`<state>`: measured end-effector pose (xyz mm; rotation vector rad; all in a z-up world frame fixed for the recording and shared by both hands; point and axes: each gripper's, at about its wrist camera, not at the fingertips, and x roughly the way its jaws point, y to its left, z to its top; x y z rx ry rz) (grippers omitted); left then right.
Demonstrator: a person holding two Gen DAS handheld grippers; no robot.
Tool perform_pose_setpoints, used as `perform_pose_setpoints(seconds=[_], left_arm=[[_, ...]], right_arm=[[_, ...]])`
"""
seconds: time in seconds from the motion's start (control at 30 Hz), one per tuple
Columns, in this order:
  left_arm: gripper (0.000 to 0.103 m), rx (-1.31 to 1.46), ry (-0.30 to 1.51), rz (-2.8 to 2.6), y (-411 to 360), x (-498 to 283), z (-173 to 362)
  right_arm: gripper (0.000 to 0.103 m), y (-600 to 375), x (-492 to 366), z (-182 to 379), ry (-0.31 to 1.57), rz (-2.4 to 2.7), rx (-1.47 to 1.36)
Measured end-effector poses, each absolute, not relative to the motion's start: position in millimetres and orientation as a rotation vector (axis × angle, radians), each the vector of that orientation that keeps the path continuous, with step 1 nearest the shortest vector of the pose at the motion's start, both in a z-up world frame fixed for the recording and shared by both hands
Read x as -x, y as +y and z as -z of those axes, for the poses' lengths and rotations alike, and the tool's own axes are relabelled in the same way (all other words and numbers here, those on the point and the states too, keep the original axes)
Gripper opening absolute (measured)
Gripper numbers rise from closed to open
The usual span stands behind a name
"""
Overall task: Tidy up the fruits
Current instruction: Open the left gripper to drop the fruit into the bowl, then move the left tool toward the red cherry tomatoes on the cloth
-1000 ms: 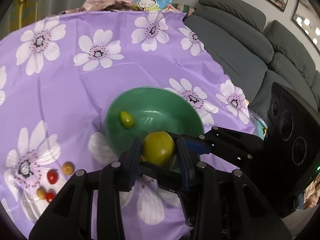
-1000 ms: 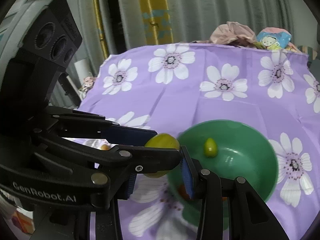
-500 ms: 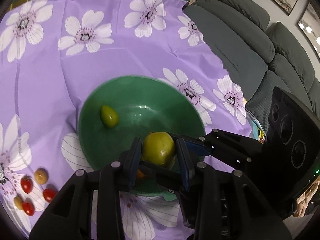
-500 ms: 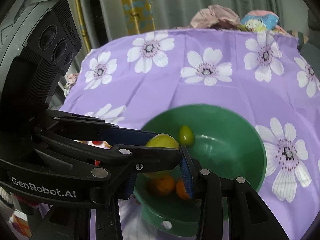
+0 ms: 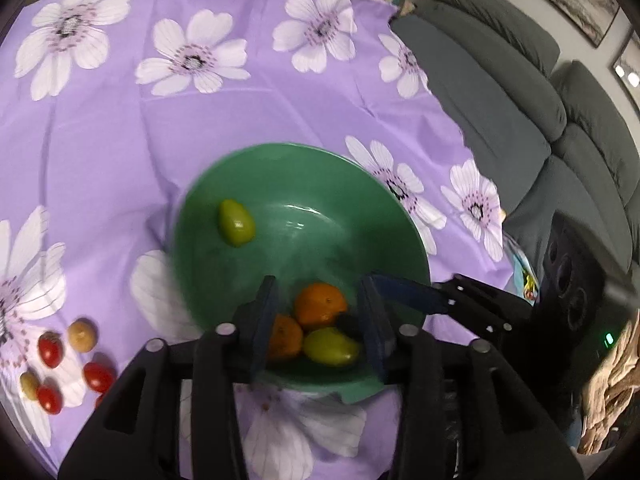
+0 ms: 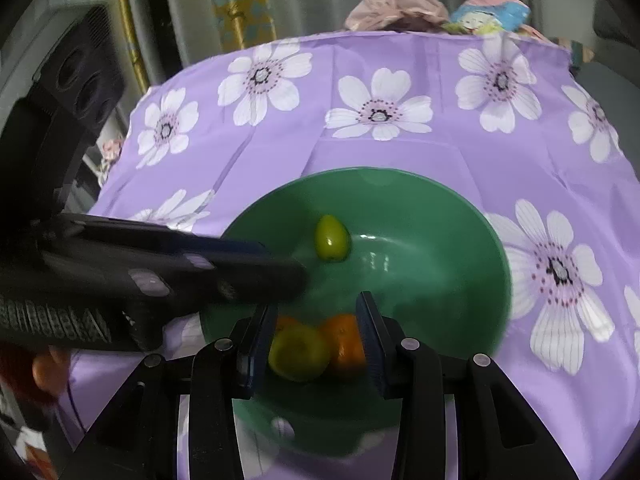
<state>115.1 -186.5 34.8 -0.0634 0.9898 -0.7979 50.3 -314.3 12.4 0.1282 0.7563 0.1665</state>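
Glossy round green bowl [image 5: 384, 216], smooth oval fruit [image 5: 236, 222], floral purple cloth [image 5: 120, 128]

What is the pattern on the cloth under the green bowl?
The cloth is purple with large white flowers, seen best in the right wrist view.

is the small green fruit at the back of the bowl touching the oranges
Apart. In the left wrist view the small green fruit lies alone on the far slope of the green bowl, with bare green bowl between it and the oranges near the front.
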Motion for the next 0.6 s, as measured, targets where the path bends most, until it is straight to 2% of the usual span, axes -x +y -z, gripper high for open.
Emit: perform_pose_setpoints(seconds=[0.3, 0.6], left_arm=[[0.048, 0.131, 0.956, 0.595, -99.3, -89.7, -31.9], [0.048, 0.136, 1.007, 0.374, -8.1, -44.0, -2.2]], right_arm=[[0.044, -335.0, -19.6, -20.5, 0.713, -0.164, -0.239], [0.044, -298.0, -3.4, -33.4, 0.685, -0.275, -0.189]])
